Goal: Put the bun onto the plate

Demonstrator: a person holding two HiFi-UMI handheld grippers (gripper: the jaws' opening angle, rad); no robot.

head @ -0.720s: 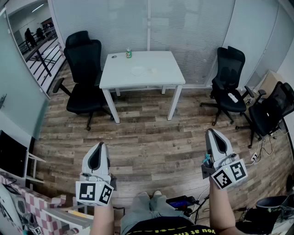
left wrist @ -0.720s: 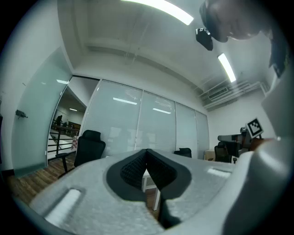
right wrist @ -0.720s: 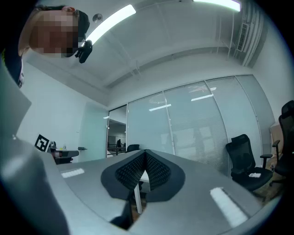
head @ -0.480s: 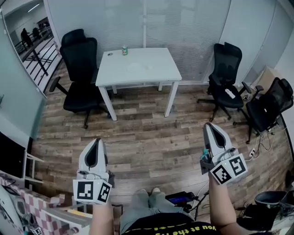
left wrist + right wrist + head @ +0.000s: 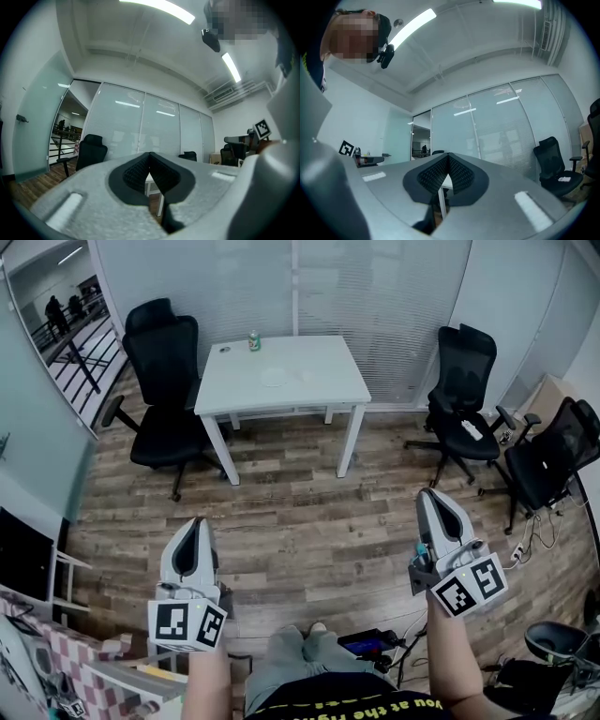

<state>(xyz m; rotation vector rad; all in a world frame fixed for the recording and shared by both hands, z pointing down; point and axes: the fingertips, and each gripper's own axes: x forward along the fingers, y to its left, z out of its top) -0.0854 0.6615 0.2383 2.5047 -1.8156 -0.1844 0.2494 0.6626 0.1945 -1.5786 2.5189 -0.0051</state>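
**Approach phase: both tongs clenched and empty, the table still well ahead**

Head view: the left gripper (image 5: 194,532) and right gripper (image 5: 436,502) are held out over the wood floor (image 5: 300,521), roughly level. Each gripper's own view shows the black pads meeting at their tips with nothing between them, so both are closed on air.

The white table (image 5: 323,390) stands well apart from the person, across open floor, with an office chair (image 5: 161,381) at its left and others (image 5: 466,390) off to the right. On it are a can (image 5: 254,341) at the far edge and a pale plate (image 5: 274,378) near the middle. A small pale spot (image 5: 306,377) just beside the plate is probably the bun, but it is too small to confirm.

Judgement: nothing is picked up yet; the step in hand is closing the distance.

Notes for doing it well:
- Walk straight at the table's near edge and stay clear of the chair on the left.
- Confirm which item is the bun once close.
- Release the jaws of one gripper before reaching in.
- Come at the bun low and from the side, and squeeze lightly, since it is likely soft.
- Lift it clear of the plate rim and set it down at the centre.
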